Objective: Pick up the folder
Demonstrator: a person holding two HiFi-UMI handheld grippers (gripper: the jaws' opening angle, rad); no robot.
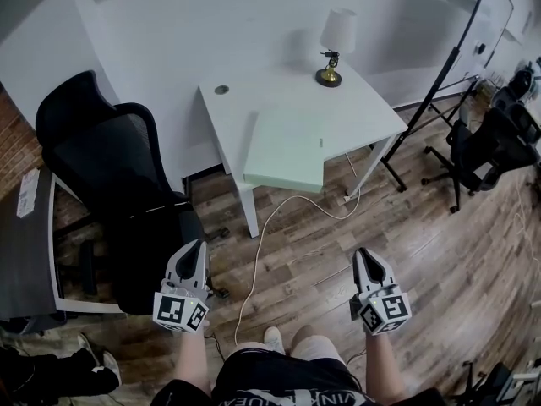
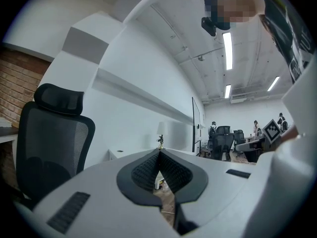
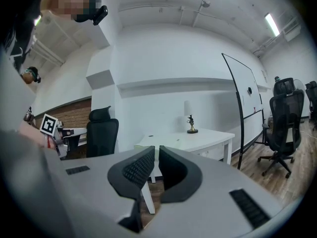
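Observation:
A pale green folder (image 1: 286, 150) lies flat on the white table (image 1: 372, 112), its near end hanging over the table's front edge. Both grippers are held low, close to the person's body and well short of the table. The left gripper (image 1: 193, 245) points towards the black chair and the table's left side, its tips touching with nothing between them (image 2: 159, 152). My right gripper (image 1: 365, 254) points at the table's right front, jaws shut and empty (image 3: 156, 148). The table (image 3: 198, 138) stands ahead in the right gripper view.
A small lamp (image 1: 336, 45) stands at the table's back. A black mesh office chair (image 1: 110, 167) sits left of the table, beside a dark desk (image 1: 25, 252). A white cable (image 1: 262, 244) runs across the wood floor. A black stand (image 1: 448, 66) and another office chair (image 1: 490, 142) are on the right.

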